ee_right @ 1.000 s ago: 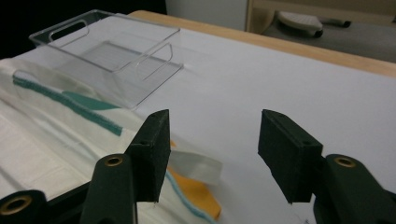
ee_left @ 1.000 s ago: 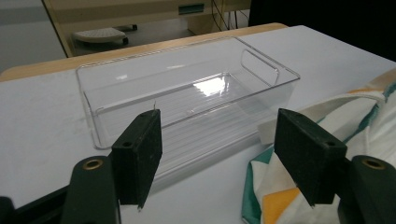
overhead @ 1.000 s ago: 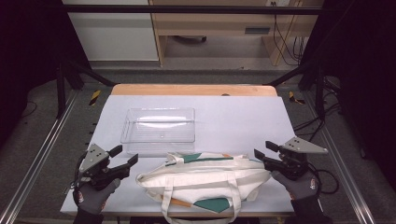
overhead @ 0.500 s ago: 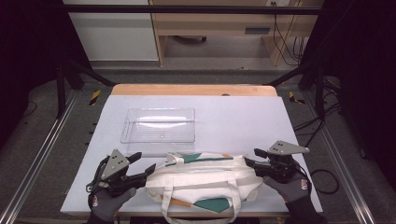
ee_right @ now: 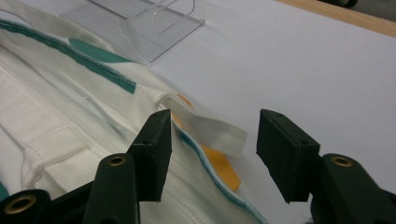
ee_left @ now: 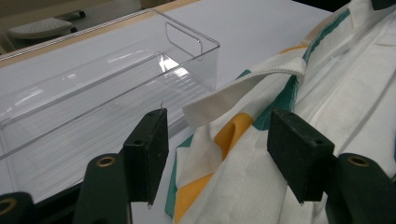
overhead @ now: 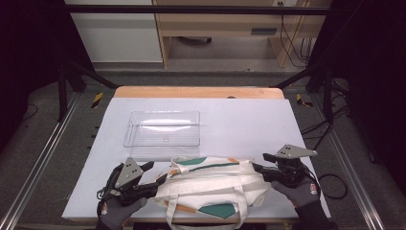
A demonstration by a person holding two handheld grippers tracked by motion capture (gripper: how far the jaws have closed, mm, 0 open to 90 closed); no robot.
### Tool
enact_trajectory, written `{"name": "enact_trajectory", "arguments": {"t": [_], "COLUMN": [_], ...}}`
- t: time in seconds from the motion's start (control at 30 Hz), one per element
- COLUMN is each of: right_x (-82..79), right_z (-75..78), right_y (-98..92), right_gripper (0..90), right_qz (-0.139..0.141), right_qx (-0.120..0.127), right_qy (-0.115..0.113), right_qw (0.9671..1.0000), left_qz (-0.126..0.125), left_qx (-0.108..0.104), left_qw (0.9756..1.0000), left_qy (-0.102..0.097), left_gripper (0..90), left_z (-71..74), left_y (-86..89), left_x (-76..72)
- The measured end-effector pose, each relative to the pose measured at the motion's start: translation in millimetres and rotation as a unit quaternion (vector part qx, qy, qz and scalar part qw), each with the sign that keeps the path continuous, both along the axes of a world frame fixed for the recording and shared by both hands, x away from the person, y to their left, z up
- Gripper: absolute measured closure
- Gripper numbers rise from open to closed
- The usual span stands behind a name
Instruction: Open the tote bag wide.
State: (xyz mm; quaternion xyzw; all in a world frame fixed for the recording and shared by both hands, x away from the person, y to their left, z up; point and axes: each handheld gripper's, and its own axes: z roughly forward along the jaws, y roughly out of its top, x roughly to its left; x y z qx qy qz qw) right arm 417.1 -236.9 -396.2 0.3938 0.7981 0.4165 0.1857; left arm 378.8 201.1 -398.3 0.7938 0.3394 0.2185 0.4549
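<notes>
A cream tote bag with green and orange patches lies flat near the table's front edge. My left gripper is at its left end. In the left gripper view the bag's corner and strap loop lie between the open jaws of that gripper, which have just been closing; the pads do not press the cloth. My right gripper is at the bag's right end. There the bag's strap tab lies between the open jaws of that gripper, which have just opened slightly.
A clear plastic bin stands just behind the bag, close to the left gripper, and its corner shows in the right gripper view. The white table top stretches behind and to the right. A cable trails off the right edge.
My left gripper has slid right until the bag's left corner lies between its jaws, which have narrowed. The right gripper has barely shifted.
</notes>
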Motion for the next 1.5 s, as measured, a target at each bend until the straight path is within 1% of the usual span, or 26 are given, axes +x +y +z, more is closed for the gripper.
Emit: {"name": "enact_trajectory", "arguments": {"t": [0.13, 0.3, 0.33, 0.37, 0.47, 0.53, 0.6, 0.63, 0.67, 0.7, 0.73, 0.77, 0.83, 0.9, 0.93, 1.03, 1.1, 1.2, 1.23, 1.27, 1.3, 1.33, 1.37, 1.43, 1.47, 1.5], "right_x": [0.4, 0.5, 0.6, 0.7, 1.2, 1.4, 1.4, 0.4, -0.2, -0.6, -0.6, -1.0, -0.7, 0.7, 1.5, 5.7, 9.3, 15.6, 17.3, 19.1, 20.0, 20.0, 18.6, 13.1, 13.1, 5.9], "right_z": [-0.6, -0.8, -1.2, -1.6, -3.0, -4.4, -4.8, -4.0, -3.1, -2.3, -2.3, -0.1, 2.5, 6.2, 9.4, 19.9, 22.4, 14.8, 10.1, 5.0, 0.8, 0.8, -1.7, 4.6, 4.6, 14.9], "right_y": [-0.9, -1.4, -1.7, -1.7, -1.1, -0.4, -0.2, -0.7, -1.2, -1.7, -1.7, -2.5, -2.4, -2.2, -2.0, -1.9, -1.0, 2.1, 3.1, 3.6, 3.9, 3.9, 3.7, 2.3, 2.3, 1.6], "right_gripper": [47.3, 51.2, 51.8, 51.8, 51.4, 51.6, 54.7, 62.7, 68.9, 73.8, 73.8, 82.5, 86.9, 88.1, 88.2, 88.3, 88.1, 87.0, 86.3, 84.4, 81.3, 81.3, 74.7, 68.4, 68.4, 60.9], "right_qz": [-0.003, -0.016, -0.014, -0.011, -0.004, 0.000, 0.001, 0.006, 0.008, 0.010, 0.010, 0.015, 0.021, 0.028, 0.025, 0.014, 0.004, -0.012, -0.019, -0.023, -0.028, -0.028, -0.032, -0.034, -0.034, -0.032], "right_qx": [-0.004, -0.005, -0.001, -0.002, -0.003, -0.006, -0.008, -0.011, -0.009, -0.005, -0.005, -0.002, -0.001, -0.007, -0.007, -0.002, 0.003, -0.006, -0.011, -0.013, -0.013, -0.013, -0.017, -0.008, -0.008, 0.010], "right_qy": [0.002, 0.000, 0.005, 0.004, 0.008, 0.008, 0.008, 0.005, 0.006, 0.004, 0.004, 0.003, 0.006, 0.007, 0.003, -0.011, -0.017, -0.013, -0.007, 0.000, 0.003, 0.003, -0.004, -0.033, -0.033, -0.058], "right_qw": [1.0000, 0.9999, 0.9999, 0.9999, 1.0000, 0.9999, 0.9999, 0.9999, 0.9999, 0.9999, 0.9999, 0.9999, 0.9998, 0.9996, 0.9996, 0.9998, 0.9998, 0.9998, 0.9997, 0.9996, 0.9995, 0.9995, 0.9994, 0.9988, 0.9988, 0.9978], "left_qz": [-0.007, -0.014, -0.013, -0.012, -0.014, -0.018, -0.022, -0.025, -0.025, -0.028, -0.028, -0.031, -0.033, -0.030, -0.027, -0.018, -0.012, -0.003, 0.005, 0.007, 0.008, 0.008, 0.011, 0.011, 0.011, 0.012], "left_qx": [-0.003, 0.008, 0.017, 0.017, 0.021, 0.025, 0.028, 0.035, 0.035, 0.036, 0.036, 0.035, 0.040, 0.039, 0.038, 0.014, 0.002, -0.002, -0.003, -0.003, -0.006, -0.006, -0.021, -0.022, -0.022, -0.017], "left_qw": [0.9999, 0.9998, 0.9997, 0.9998, 0.9996, 0.9994, 0.9992, 0.9989, 0.9989, 0.9985, 0.9985, 0.9983, 0.9979, 0.9979, 0.9980, 0.9985, 0.9986, 0.9986, 0.9984, 0.9979, 0.9974, 0.9974, 0.9965, 0.9966, 0.9966, 0.9970], "left_qy": [-0.012, -0.010, -0.006, -0.003, 0.011, 0.017, 0.020, 0.021, 0.021, 0.030, 0.030, 0.036, 0.039, 0.042, 0.044, 0.050, 0.052, 0.053, 0.056, 0.064, 0.071, 0.071, 0.080, 0.079, 0.079, 0.075], "left_gripper": [36.4, 35.6, 36.0, 36.8, 43.8, 52.2, 60.7, 64.6, 69.2, 73.2, 75.8, 78.3, 82.3, 86.0, 86.5, 87.0, 87.2, 87.3, 87.4, 87.5, 87.6, 87.5, 87.5, 87.5, 87.5, 87.5], "left_z": [4.6, 2.6, 0.4, -1.2, -6.1, -8.2, -8.5, -8.3, -8.3, -7.7, -7.7, -5.8, -4.1, -2.7, -0.9, 6.8, 9.3, 4.7, -5.1, -9.5, -12.1, -12.1, -13.4, -13.1, -13.1, -13.3], "left_y": [-3.0, -7.7, -9.5, -10.1, -10.9, -12.7, -13.4, -15.1, -15.1, -15.7, -15.7, -15.4, -16.7, -18.1, -18.3, -16.5, -15.8, -17.2, -19.3, -19.6, -19.0, -19.0, -16.6, -16.0, -16.0, -17.3], "left_x": [-6.7, -7.7, -5.1, -3.0, 4.5, 7.2, 8.2, 9.2, 9.2, 11.1, 11.1, 12.8, 14.6, 17.4, 19.4, 26.2, 29.4, 31.6, 34.6, 36.6, 38.2, 38.2, 39.5, 38.9, 38.9, 38.2]}}
